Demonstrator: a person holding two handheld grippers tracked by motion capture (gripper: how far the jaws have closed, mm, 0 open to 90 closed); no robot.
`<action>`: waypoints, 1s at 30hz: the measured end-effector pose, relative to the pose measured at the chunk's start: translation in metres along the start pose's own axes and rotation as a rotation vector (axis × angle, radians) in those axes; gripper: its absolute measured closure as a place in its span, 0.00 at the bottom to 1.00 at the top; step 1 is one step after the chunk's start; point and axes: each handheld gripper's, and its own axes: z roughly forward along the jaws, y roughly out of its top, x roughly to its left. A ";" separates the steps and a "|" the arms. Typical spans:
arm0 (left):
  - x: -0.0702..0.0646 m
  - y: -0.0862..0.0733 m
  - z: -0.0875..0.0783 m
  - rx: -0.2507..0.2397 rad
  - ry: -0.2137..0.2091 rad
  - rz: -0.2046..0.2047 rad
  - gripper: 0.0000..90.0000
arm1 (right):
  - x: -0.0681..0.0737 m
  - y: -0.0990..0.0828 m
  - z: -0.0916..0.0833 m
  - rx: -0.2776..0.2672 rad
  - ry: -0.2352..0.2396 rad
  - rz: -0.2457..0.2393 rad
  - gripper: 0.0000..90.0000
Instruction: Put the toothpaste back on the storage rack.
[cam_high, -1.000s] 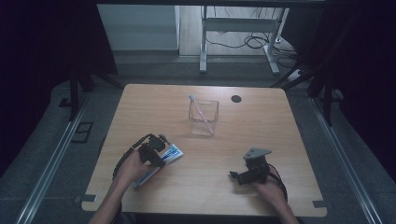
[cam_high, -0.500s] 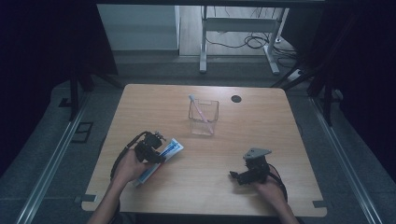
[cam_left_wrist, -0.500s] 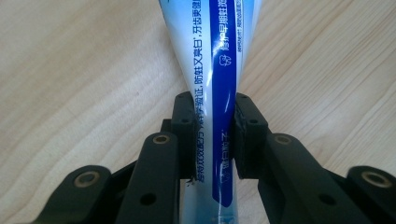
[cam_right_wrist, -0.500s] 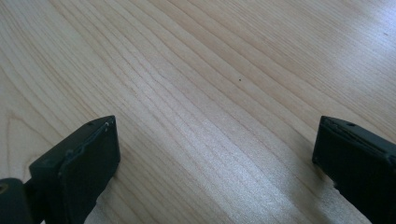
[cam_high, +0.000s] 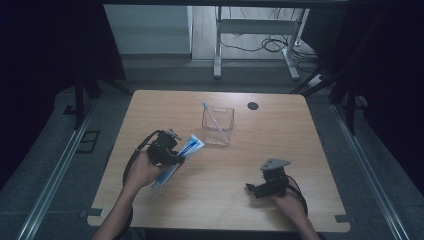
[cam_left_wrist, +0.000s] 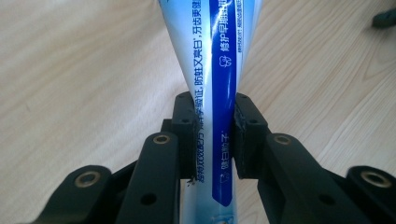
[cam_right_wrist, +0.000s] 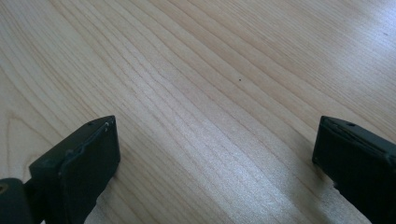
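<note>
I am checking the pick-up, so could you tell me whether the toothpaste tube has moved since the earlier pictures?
Yes. In the high view the toothpaste tube, clamped in the left gripper, has shifted toward the clear holder.

Light wooden table (cam_high: 300, 150); clear box (cam_high: 218, 125) near middle; black round disc (cam_high: 253, 105) toward far edge.

Clear box (cam_high: 218, 125) (toothbrush (cam_high: 212, 116) inside) blocks table (cam_high: 280, 150) middle.

The left gripper (cam_high: 172, 152) has lifted the toothpaste tube (cam_high: 181, 156) off the table (cam_high: 280, 150).
</note>
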 end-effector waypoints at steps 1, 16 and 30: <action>-0.001 0.002 -0.001 -0.009 -0.001 -0.001 0.82 | 0.000 0.000 0.000 0.000 0.001 0.001 0.00; -0.003 0.038 -0.018 -0.137 0.011 0.008 0.83 | 0.000 0.000 0.000 0.000 0.000 0.000 0.00; -0.006 0.075 -0.023 -0.242 0.029 0.038 0.83 | 0.000 0.000 0.000 0.001 0.000 -0.001 0.00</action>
